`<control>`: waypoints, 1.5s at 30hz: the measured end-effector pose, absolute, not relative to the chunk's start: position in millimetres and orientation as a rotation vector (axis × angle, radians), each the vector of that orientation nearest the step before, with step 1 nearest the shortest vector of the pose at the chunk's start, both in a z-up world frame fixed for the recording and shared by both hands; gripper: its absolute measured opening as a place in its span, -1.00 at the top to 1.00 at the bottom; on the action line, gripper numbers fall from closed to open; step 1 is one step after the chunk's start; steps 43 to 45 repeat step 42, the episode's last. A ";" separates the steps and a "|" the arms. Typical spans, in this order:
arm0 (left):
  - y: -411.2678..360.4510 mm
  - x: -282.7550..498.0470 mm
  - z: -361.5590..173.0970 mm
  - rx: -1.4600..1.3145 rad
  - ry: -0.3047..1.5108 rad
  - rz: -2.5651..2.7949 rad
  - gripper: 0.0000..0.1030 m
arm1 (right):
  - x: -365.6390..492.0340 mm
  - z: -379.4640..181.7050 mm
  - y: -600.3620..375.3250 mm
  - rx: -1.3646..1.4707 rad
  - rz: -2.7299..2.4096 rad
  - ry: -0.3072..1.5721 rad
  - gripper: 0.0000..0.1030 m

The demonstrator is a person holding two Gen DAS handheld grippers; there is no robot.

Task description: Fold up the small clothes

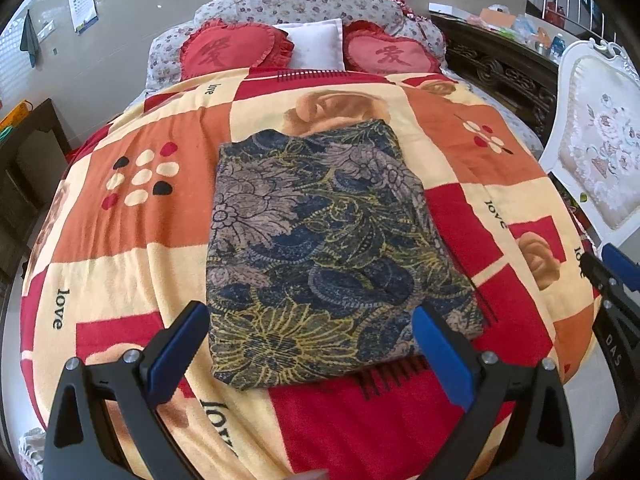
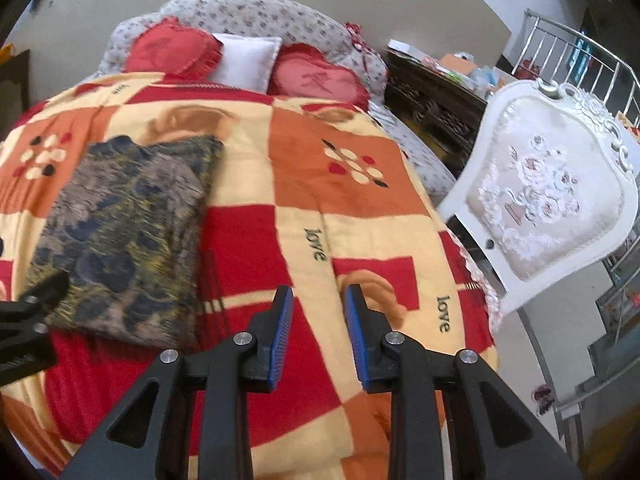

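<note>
1. The folded garment (image 1: pixel 320 248), a dark blue and olive floral piece, lies flat as a neat rectangle on the blanket (image 1: pixel 132 272) in the middle of the bed. No sleeve or loose flap shows, so I judge the folding largely done and the piece left there as a tidy packet.
2. The left gripper (image 1: pixel 310 364) hovers at the near edge of the garment, its blue pads spread wide to either side of that edge and holding nothing. That wide stance suits either a last fold or a pick-up of the whole packet.
3. The right gripper (image 2: pixel 318 340) hangs over bare blanket to the right of the garment, well apart from it. Its jaws are partly parted with only blanket showing between them, so it is released; it seems simply kept out of the way.
4. Farther out, two red heart cushions (image 1: pixel 236 50) and a white pillow (image 1: pixel 316 42) sit at the far headboard, and a white upholstered chair (image 2: pixel 552 204) stands right of the bed.
</note>
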State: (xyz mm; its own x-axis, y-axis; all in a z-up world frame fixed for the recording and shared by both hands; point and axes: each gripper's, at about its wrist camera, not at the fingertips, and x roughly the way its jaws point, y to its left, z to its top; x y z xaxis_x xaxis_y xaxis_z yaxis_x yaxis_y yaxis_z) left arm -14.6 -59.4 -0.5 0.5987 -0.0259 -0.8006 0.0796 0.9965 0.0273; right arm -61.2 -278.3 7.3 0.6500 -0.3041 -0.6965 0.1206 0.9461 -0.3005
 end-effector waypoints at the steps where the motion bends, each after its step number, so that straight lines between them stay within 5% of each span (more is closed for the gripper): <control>1: -59.8 -14.7 -0.4 0.062 0.926 -0.061 -1.00 | -61.4 6.3 -280.0 -0.234 -0.246 0.835 0.17; 10: -56.8 -13.4 -2.5 0.058 0.930 -0.051 -1.00 | -61.2 0.5 -279.4 -0.200 -0.213 0.862 0.17; 17: -46.6 -10.9 -4.2 0.042 0.937 -0.028 -0.99 | -75.6 46.9 -272.1 0.197 0.316 0.732 0.17; 45: -45.4 -17.4 -2.1 0.018 0.923 -0.038 -0.99 | -84.7 47.6 -257.4 0.146 0.408 0.707 0.12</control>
